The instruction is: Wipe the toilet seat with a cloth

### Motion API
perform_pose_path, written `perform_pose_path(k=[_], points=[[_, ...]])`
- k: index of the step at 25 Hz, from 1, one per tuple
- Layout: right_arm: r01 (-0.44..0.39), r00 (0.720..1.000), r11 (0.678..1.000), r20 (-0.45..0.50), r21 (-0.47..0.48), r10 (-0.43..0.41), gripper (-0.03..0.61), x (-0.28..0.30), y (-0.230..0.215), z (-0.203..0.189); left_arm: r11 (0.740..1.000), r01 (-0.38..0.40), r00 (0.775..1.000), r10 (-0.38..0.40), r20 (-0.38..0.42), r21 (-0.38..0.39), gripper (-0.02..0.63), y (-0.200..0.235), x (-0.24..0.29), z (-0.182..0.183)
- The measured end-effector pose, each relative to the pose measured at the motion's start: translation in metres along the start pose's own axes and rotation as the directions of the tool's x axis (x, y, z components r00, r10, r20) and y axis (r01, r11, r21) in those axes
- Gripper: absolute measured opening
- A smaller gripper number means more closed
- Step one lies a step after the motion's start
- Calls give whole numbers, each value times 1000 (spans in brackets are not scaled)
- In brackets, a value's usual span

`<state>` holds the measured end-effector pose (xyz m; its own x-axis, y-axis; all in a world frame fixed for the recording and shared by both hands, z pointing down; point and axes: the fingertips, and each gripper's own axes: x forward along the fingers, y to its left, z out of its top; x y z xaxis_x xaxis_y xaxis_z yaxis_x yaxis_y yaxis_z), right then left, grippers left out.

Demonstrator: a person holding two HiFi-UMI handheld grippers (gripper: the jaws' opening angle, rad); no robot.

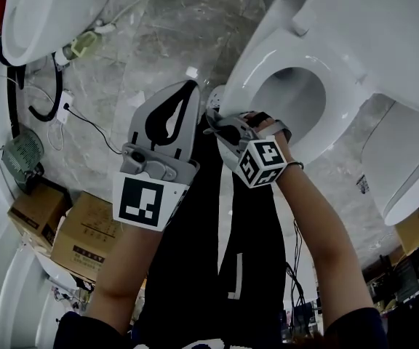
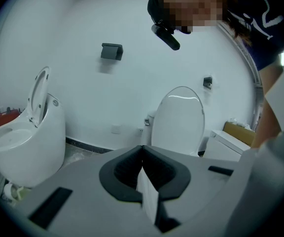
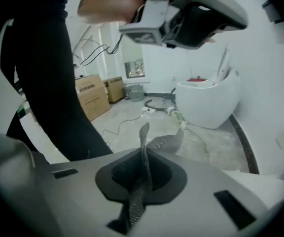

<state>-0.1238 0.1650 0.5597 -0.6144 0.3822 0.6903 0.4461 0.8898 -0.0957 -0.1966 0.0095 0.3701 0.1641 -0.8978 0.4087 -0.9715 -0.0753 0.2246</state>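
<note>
Right gripper (image 3: 143, 152) is pinching the cloth (image 3: 165, 142), a grey mesh rag. Its jaws are pressing together on one thin fold, so a short flap is sticking out ahead and a tail is trailing back toward the camera. In the head view this gripper is sitting at the near rim of the toilet seat (image 1: 257, 64), just beside the bowl opening, though I cannot tell whether the rag is touching the white surface. Left gripper (image 2: 142, 149) is likewise closed, its jaws gripping a pale strip (image 2: 149, 196) that I cannot identify, and it is hanging just beside the right one, off the seat. The main risk, as I judge it, is coming from that slim hold. Dragging along the rim is likely to tug the fold free, and the rag could then be dropping into the bowl or onto the floor. With so little fabric leading the jaws, the hard tips may be rubbing the seat instead of the cloth. The right gripper view is looking out across the floor toward another toilet (image 3: 206, 100) rather than at the seat, so a stroke could be missing the rim. The two grippers are also sitting near enough that a sideways sweep could be knocking them together.
</note>
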Motion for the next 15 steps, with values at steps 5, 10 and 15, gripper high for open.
perform_pose_path(k=[5, 10, 15], points=[[252, 964, 955, 48, 154, -262, 25, -41, -104, -24, 1000, 0, 1000, 0, -8, 9, 18, 2, 4, -3], [408, 908, 886, 7, 223, -420, 25, -80, -174, -49, 1000, 8, 1000, -8, 0, 26, 18, -2, 8, 1], [449, 871, 802, 5, 394, -490, 25, -88, -187, -51, 1000, 7, 1000, -7, 7, 13, 18, -7, 15, 6]])
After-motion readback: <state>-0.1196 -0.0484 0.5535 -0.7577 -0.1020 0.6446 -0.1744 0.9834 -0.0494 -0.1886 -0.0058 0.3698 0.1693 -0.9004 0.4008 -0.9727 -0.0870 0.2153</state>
